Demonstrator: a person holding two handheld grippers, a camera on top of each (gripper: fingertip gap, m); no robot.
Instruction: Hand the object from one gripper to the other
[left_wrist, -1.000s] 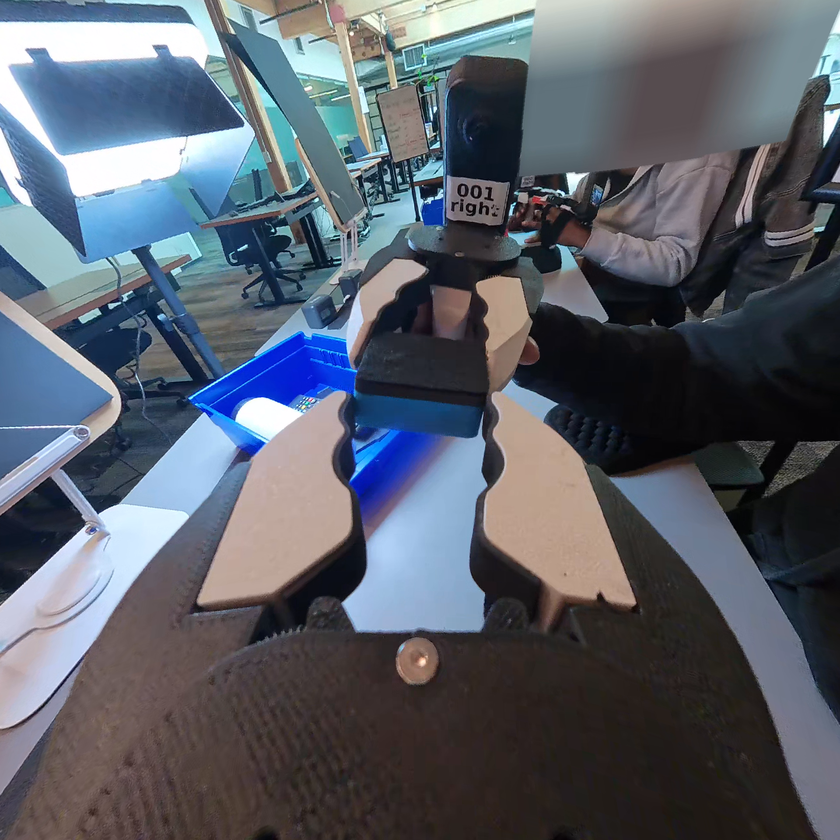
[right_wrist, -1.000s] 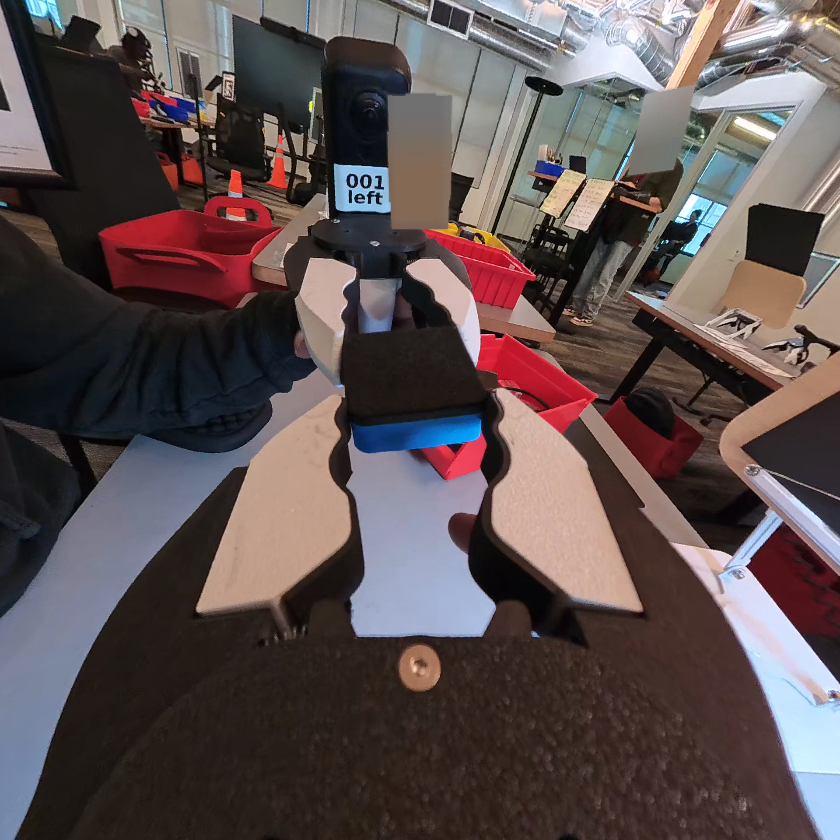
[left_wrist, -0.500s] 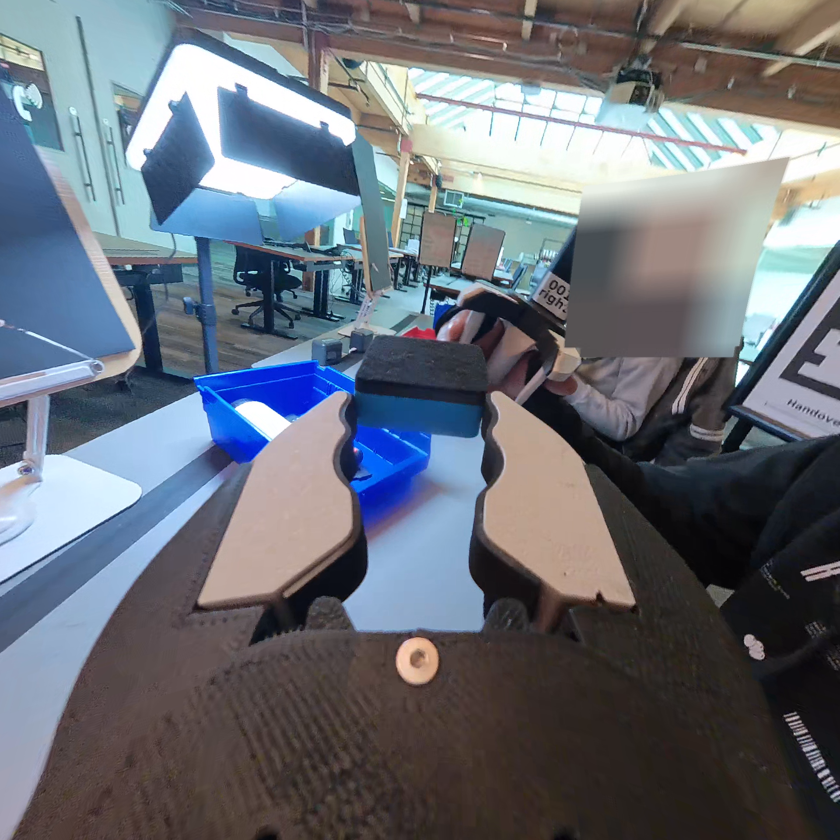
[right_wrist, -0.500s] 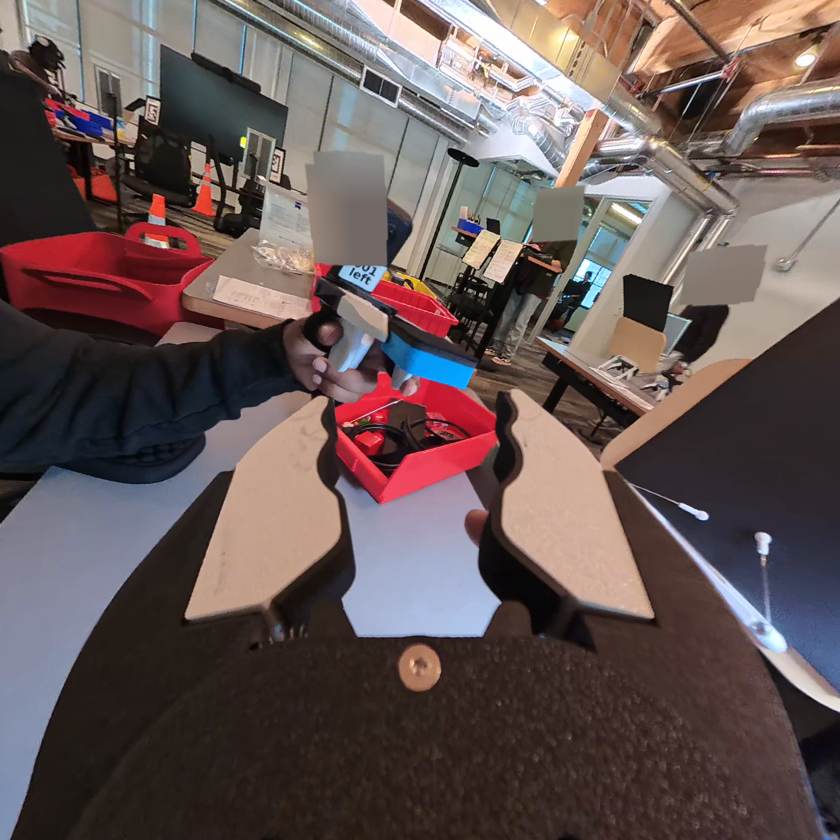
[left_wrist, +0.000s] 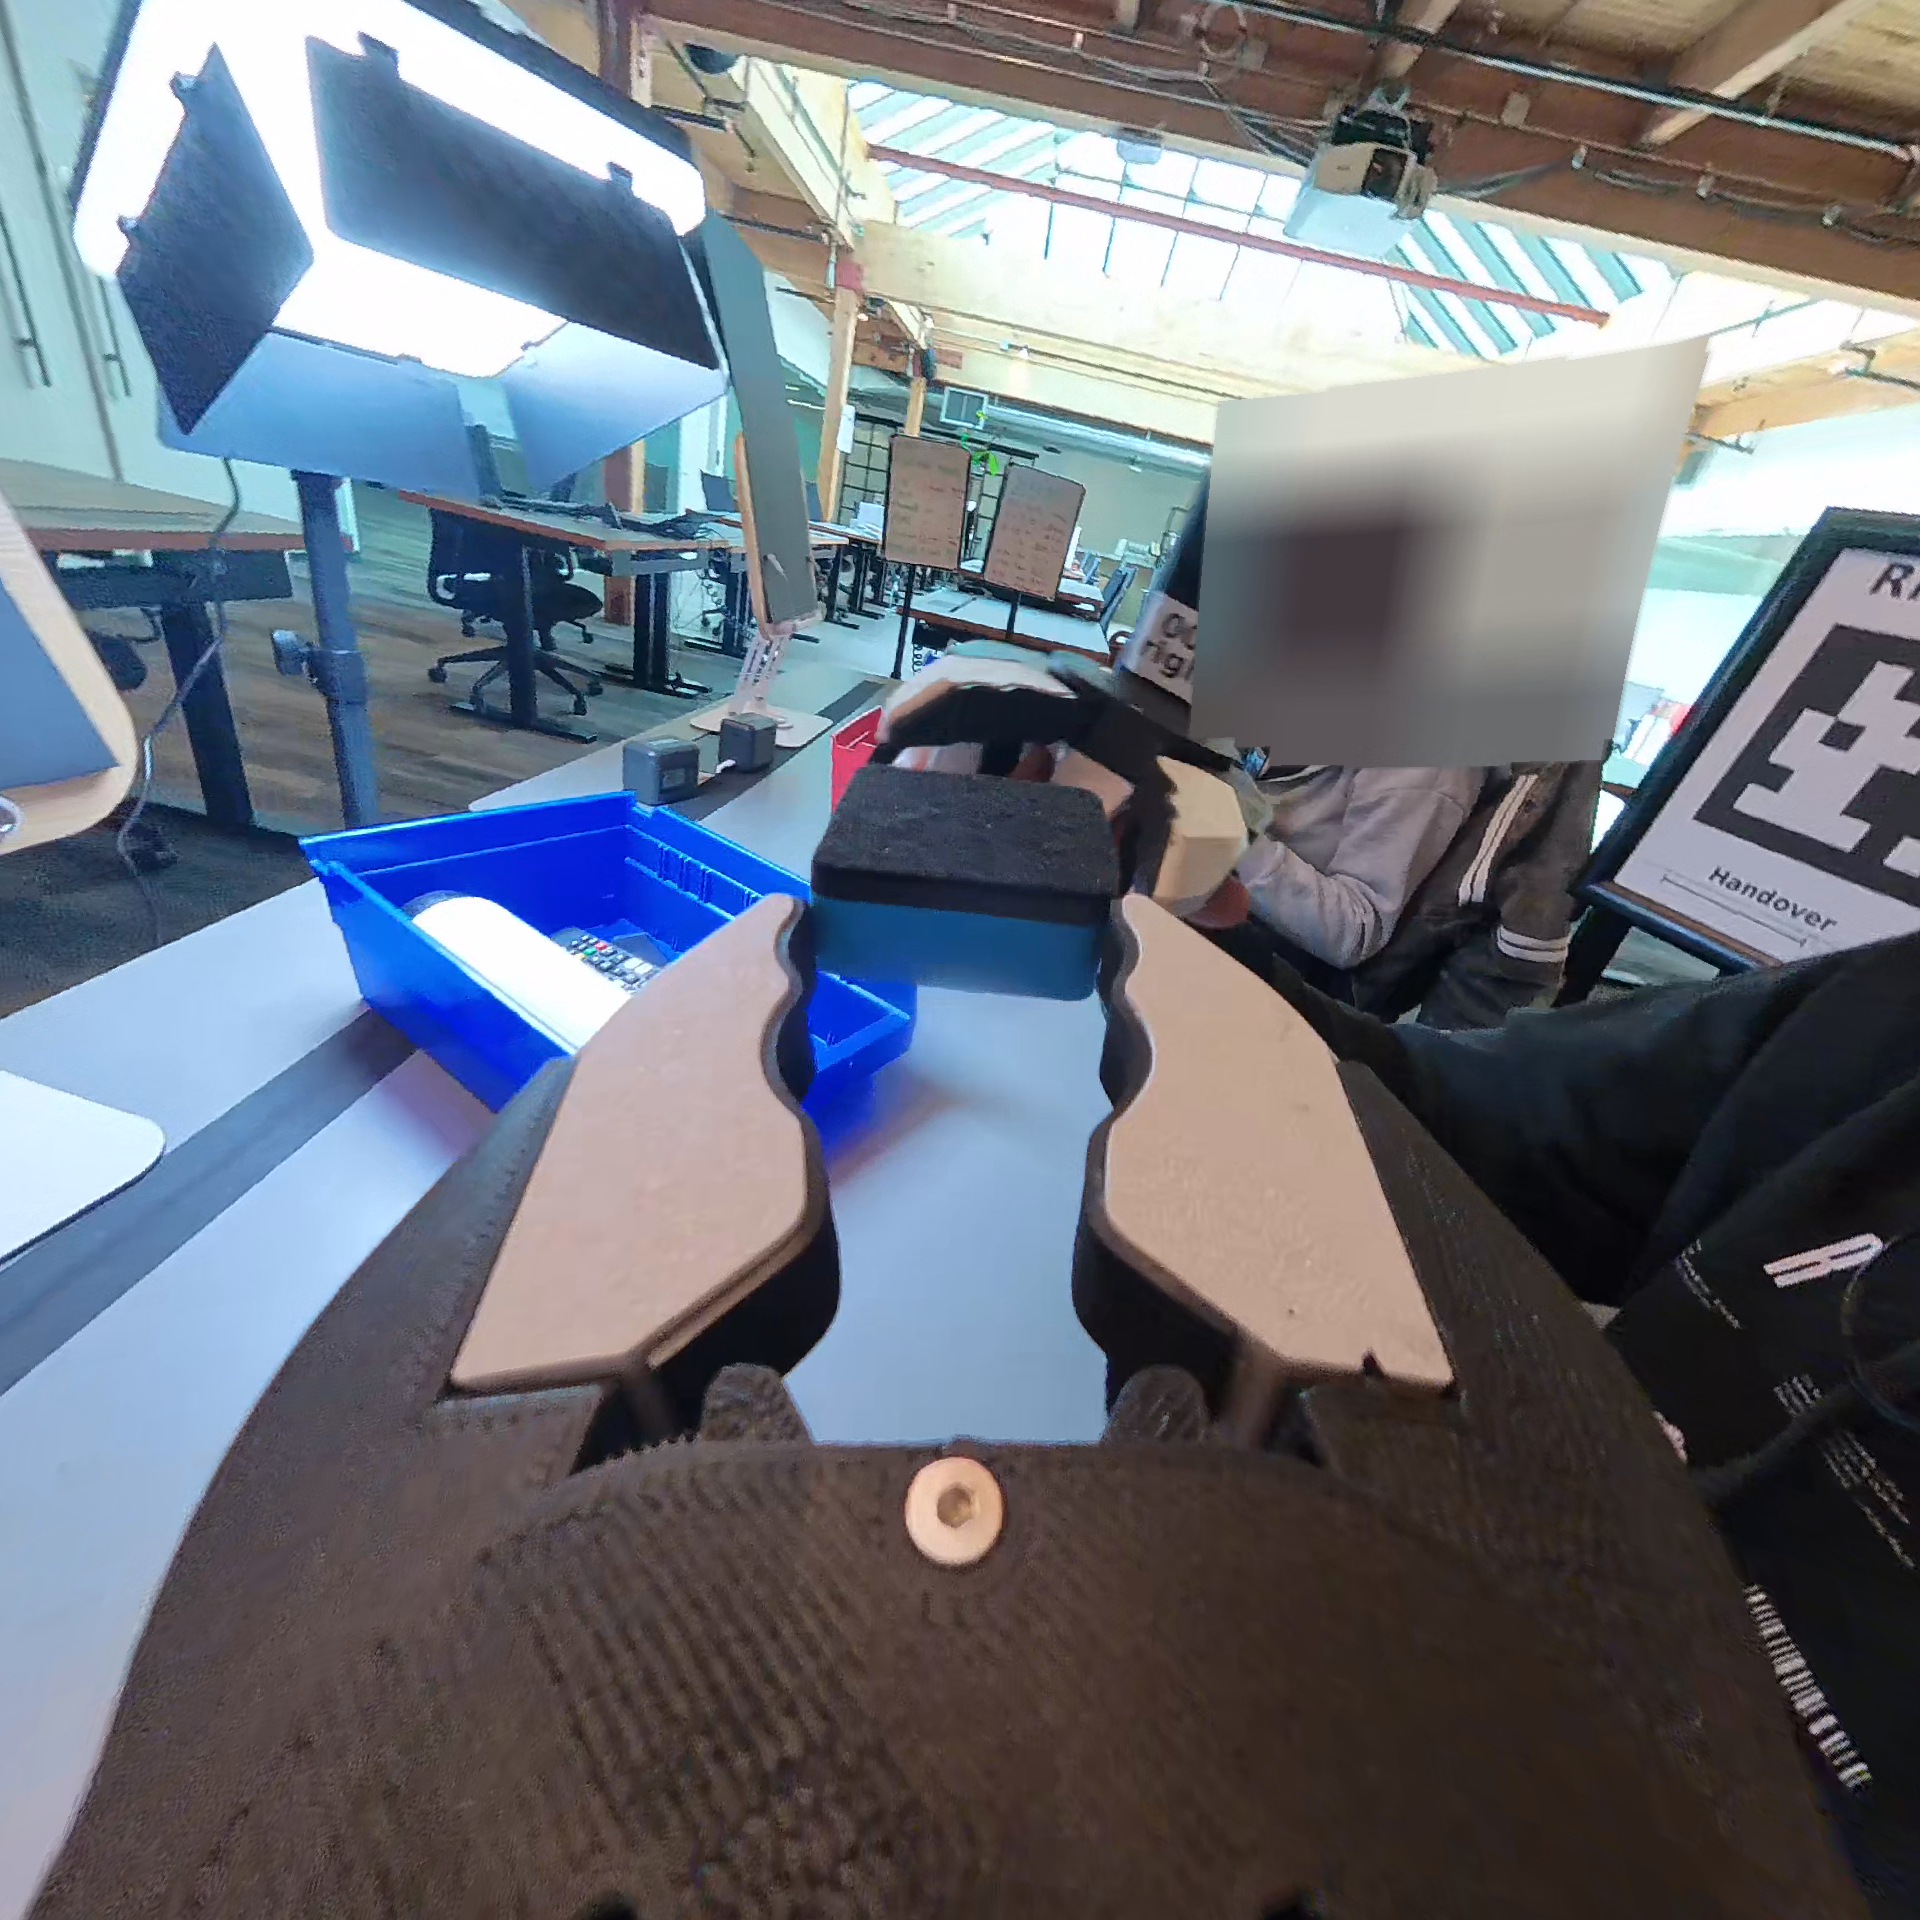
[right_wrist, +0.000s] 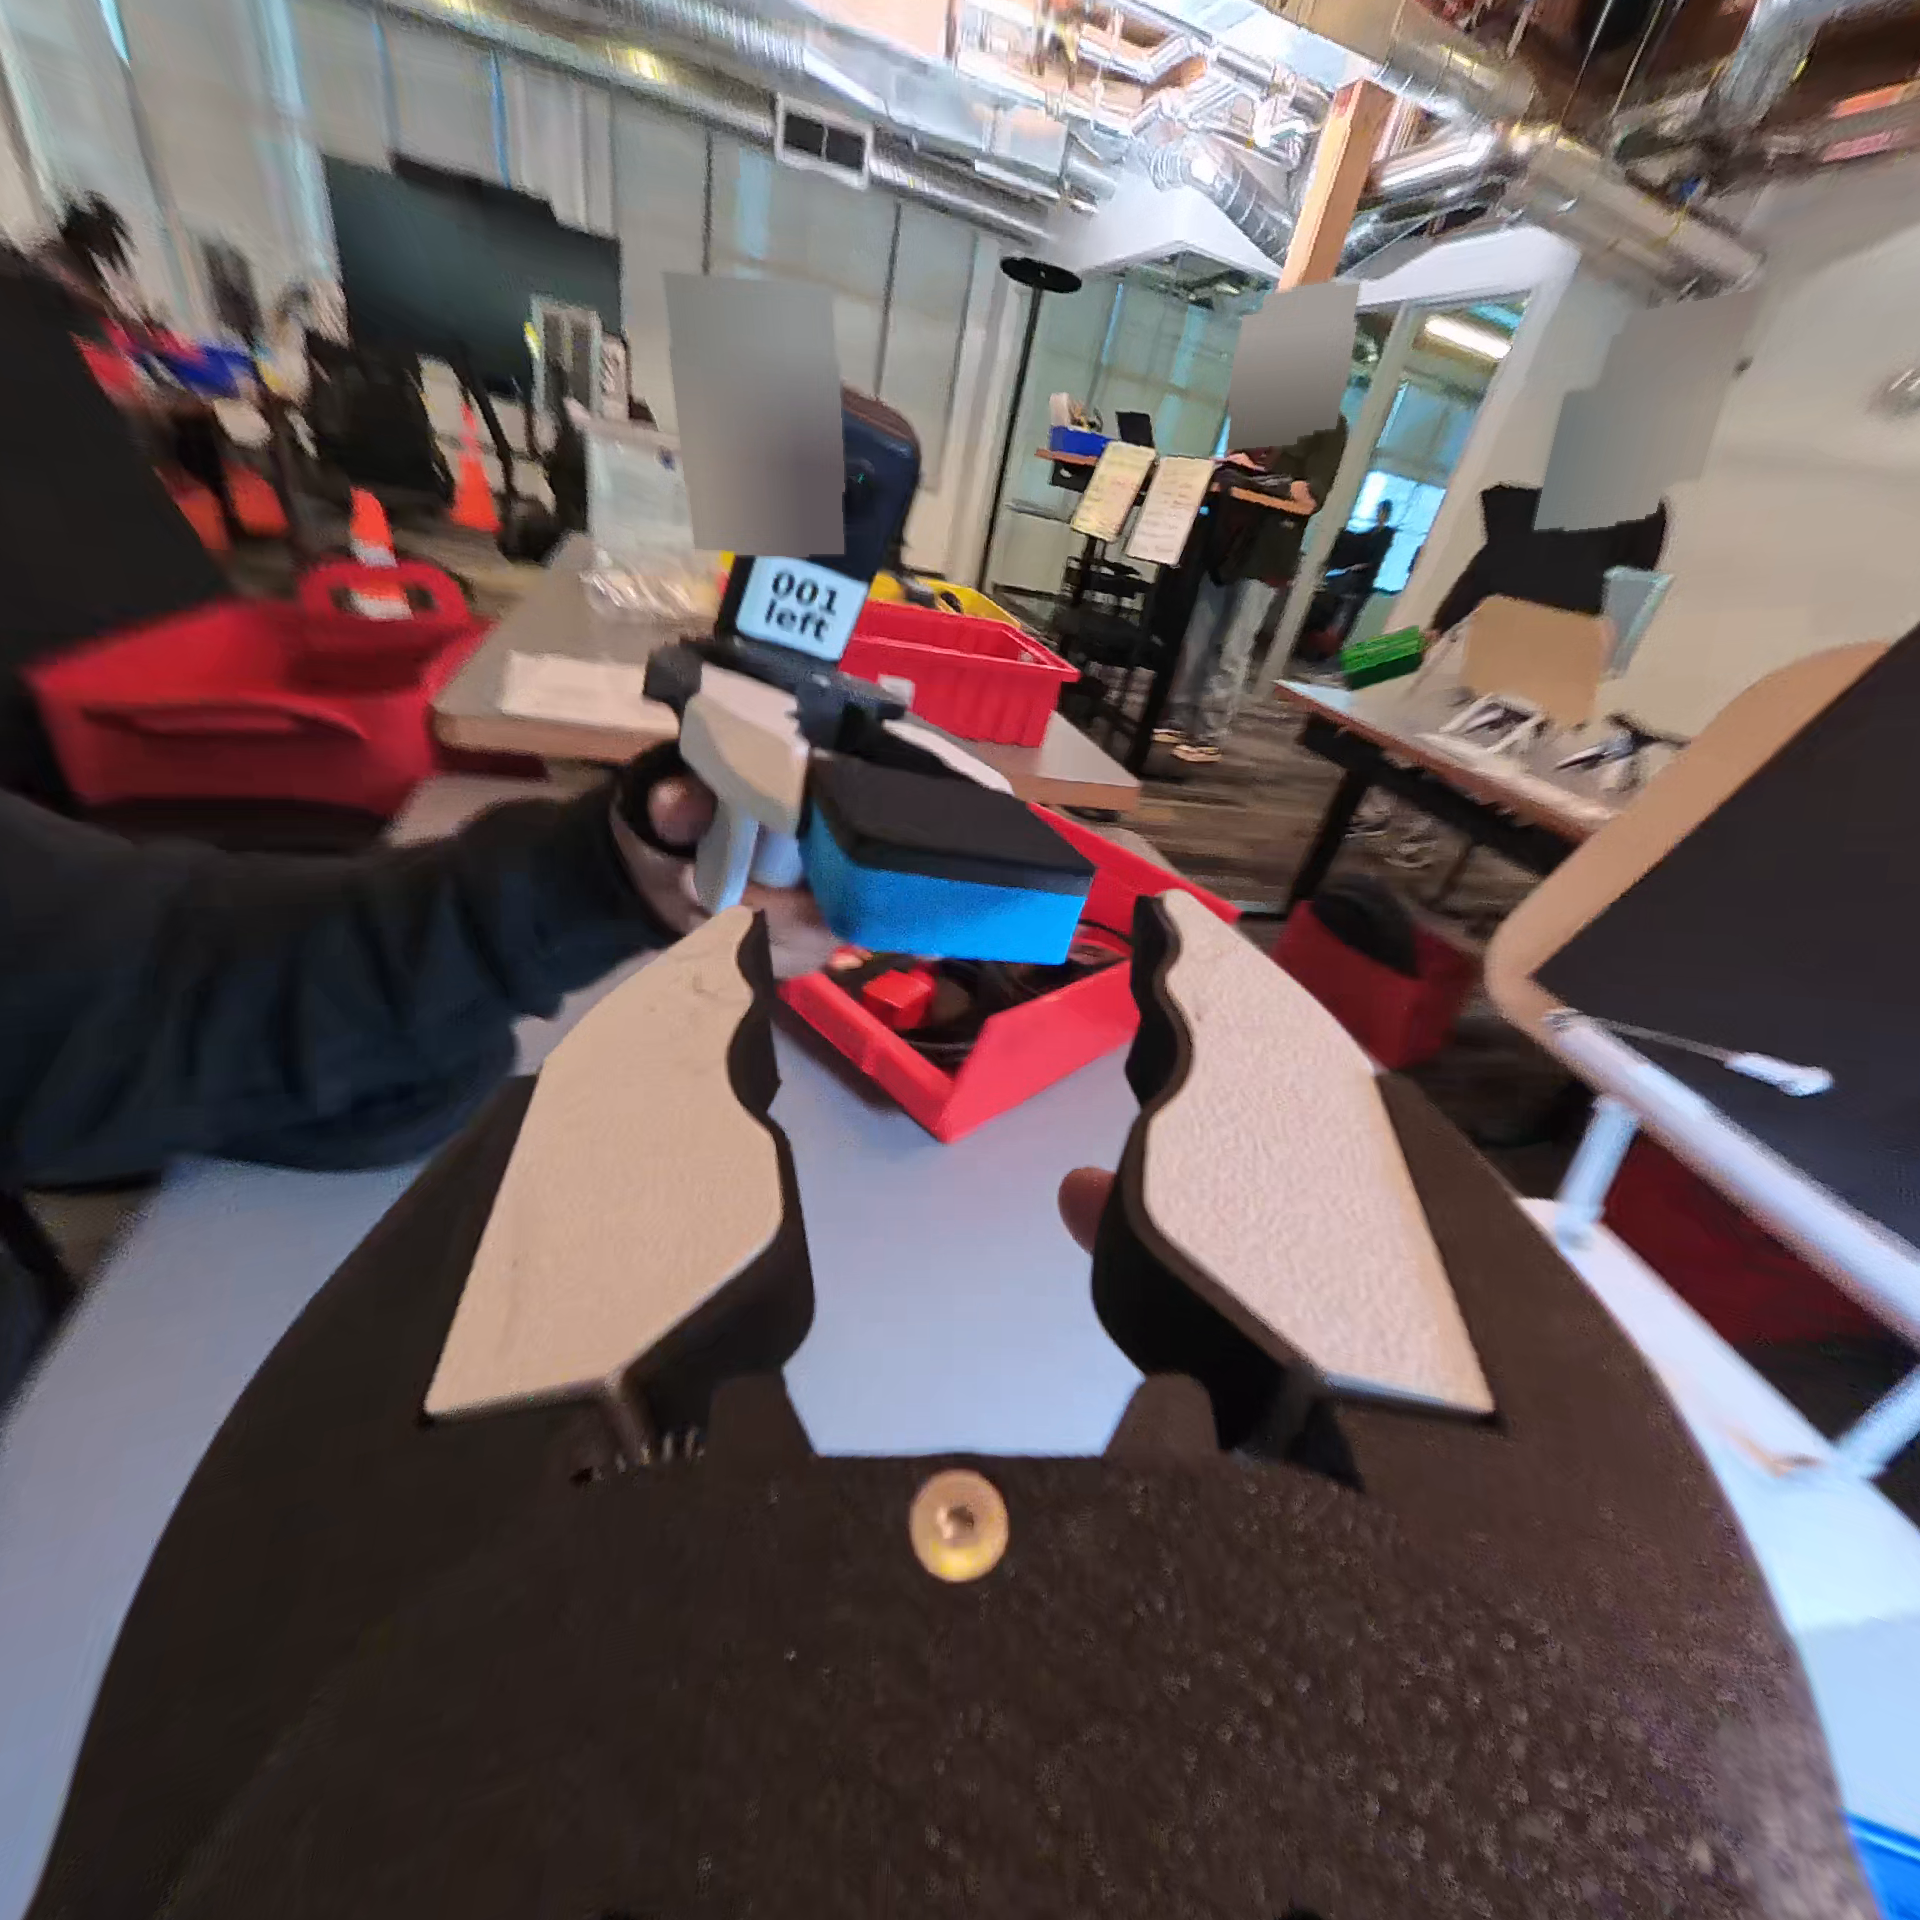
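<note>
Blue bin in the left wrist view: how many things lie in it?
2. A white roll lies along the blue bin's left side; a dark remote control lies right of it. The left gripper's jaws cover part of the bin, so more may be hidden.

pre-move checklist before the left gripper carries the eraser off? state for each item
1. Left gripper shut on the eraser: ok, both fingers press its blue sides.
2. Right gripper let go: ok, jaws open, nothing between them.
3. Right gripper apart from the eraser: ok in the right wrist view.
4. Eraser level in the grip: ok, black felt side up.
5. Grip depth: cannot tell; only the fingertips hold it.
6. Path over the blue bin and red bin: ok, eraser is held above both.
</note>
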